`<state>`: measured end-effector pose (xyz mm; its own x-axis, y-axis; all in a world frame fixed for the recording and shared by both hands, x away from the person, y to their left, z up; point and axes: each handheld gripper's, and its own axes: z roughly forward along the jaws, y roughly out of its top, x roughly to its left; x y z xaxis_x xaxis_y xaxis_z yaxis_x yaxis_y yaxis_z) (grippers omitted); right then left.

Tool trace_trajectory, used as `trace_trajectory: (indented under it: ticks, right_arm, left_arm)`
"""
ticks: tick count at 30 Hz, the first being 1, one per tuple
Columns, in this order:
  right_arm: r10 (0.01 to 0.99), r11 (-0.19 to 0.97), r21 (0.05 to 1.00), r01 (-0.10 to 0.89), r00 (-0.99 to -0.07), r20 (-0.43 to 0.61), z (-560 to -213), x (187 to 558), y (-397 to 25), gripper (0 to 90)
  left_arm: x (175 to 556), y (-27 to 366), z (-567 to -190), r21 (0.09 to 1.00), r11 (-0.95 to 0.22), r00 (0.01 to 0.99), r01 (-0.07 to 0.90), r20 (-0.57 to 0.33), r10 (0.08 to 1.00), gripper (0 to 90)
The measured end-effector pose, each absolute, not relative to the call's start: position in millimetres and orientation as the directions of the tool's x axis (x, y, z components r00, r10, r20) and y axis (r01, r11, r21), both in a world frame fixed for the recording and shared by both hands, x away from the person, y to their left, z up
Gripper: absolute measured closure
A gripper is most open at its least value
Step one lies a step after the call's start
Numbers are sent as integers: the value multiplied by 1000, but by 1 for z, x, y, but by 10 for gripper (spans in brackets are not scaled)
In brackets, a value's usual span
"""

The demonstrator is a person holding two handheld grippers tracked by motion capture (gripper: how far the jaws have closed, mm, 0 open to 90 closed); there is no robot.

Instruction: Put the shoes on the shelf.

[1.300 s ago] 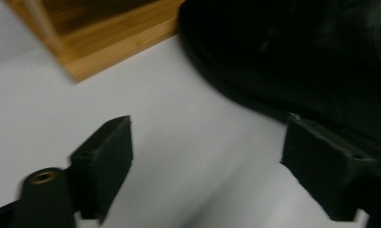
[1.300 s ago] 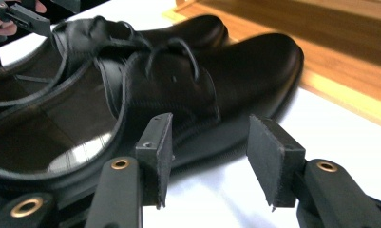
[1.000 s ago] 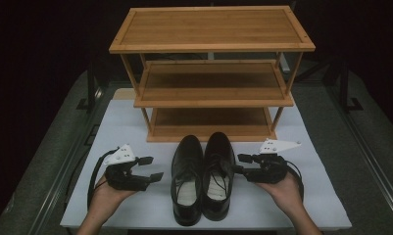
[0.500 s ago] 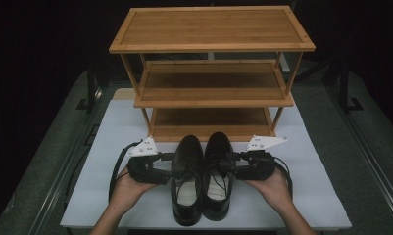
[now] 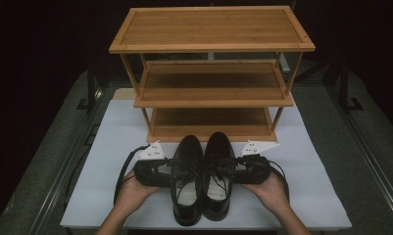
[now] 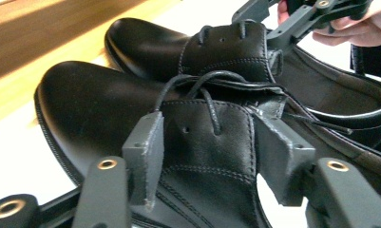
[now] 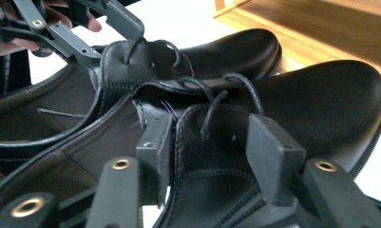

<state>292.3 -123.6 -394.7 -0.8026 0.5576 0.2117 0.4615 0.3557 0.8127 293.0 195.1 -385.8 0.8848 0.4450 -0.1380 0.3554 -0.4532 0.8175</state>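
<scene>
Both grippers at the shoes' lacing

My left gripper brackets the left shoe, my right gripper the right shoe, jaws part-open astride the lacing flaps; shoes at six o'clock of the rack. Shallow bites on soft leather could slip as I lift.

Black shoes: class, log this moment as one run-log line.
left gripper: open around left shoe | right gripper: open around right shoe | shoes: side by side before rack

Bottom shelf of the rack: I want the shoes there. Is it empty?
Empty, as far as visible: the bottom shelf shows bare wood.
</scene>
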Motion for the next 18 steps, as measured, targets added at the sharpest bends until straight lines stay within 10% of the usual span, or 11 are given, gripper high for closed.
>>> trace_trajectory:
  ticks: [11,18]
  right_arm:
    - [535,361,824,438,-820,202,-395,288,-123,829]
    - [537,346,829,439,-817,209,-395,287,-126,868]
  left_arm:
    - [287,195,-382,811,-475,893,341,-122,433,812]
    - [285,198,-382,819,-453,882,353,-130,453,872]
